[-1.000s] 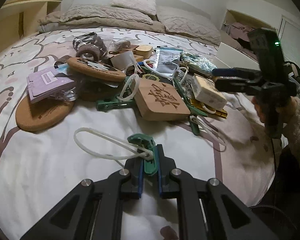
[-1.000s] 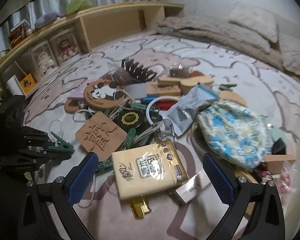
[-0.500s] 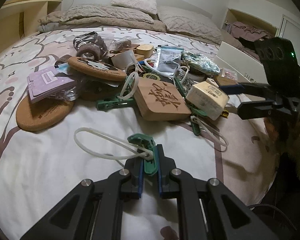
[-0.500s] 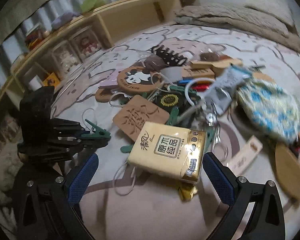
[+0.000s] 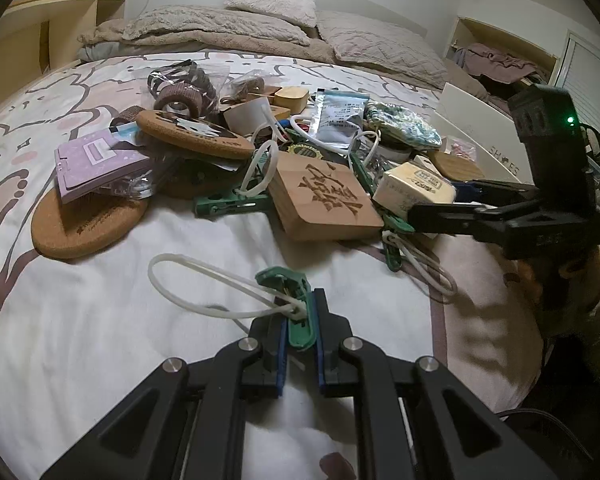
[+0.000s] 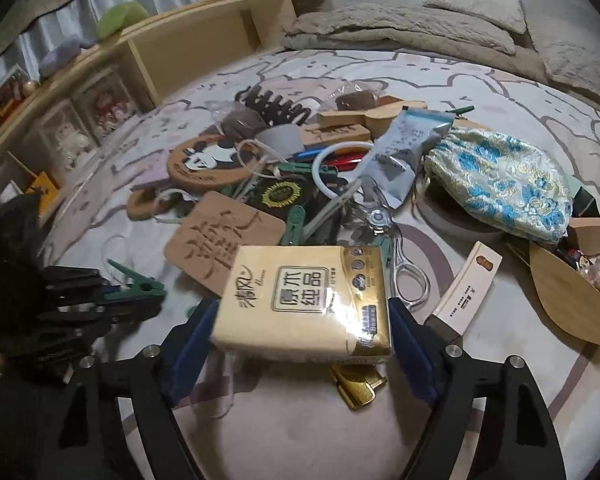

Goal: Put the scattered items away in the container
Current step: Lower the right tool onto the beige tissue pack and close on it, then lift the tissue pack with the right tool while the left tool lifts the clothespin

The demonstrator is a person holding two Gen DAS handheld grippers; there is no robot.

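Bedsheet lies bare around the left hand-held gripper clenched on a green clip.

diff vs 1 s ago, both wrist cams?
The right gripper came in over the tissue pack and its jaws have just been closing: the pack now sits between the blue pads, both at its sides. In the left view it has swung down to the pack. The left gripper stayed put, shut on the green clothespin. The rest of the pile looks unchanged.
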